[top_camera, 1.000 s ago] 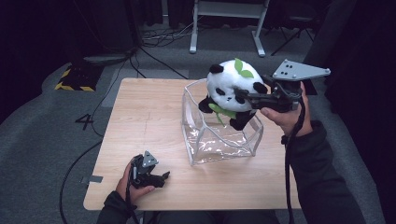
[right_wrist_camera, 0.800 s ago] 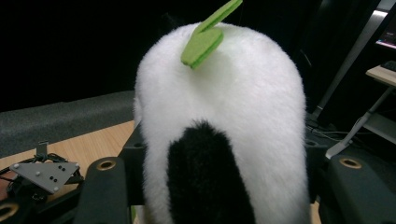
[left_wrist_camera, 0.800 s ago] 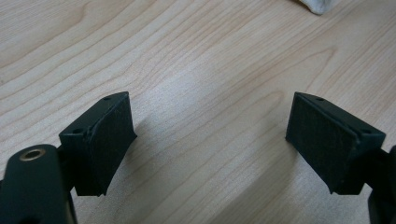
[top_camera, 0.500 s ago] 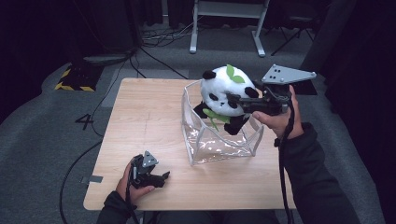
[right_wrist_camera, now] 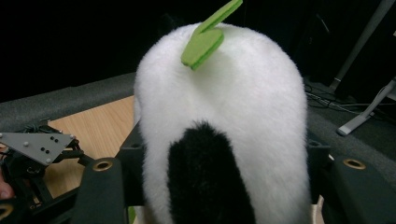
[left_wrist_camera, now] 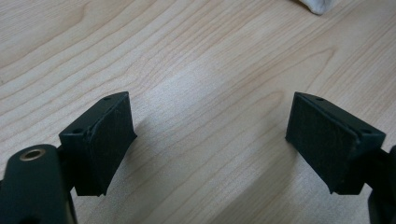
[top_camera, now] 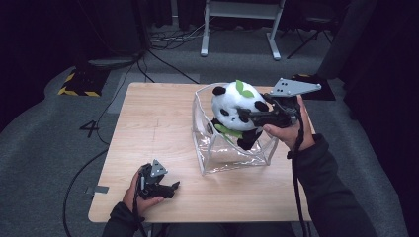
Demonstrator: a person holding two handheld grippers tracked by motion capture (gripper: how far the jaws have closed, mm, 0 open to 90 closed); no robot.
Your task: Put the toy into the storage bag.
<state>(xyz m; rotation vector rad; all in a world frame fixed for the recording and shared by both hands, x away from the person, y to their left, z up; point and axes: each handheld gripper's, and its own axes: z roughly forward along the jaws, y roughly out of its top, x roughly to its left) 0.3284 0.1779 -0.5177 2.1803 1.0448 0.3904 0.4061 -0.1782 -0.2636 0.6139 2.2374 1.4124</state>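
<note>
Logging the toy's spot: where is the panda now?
High view, right of centre: the panda is clamped in the right gripper, partly inside the clear container.

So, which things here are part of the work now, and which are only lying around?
In use:
- panda plush, clamped in the right gripper
- clear box, beneath the panda

Not in use:
- left gripper, open, low over bare table
- cables on floor
- metal stand
</note>
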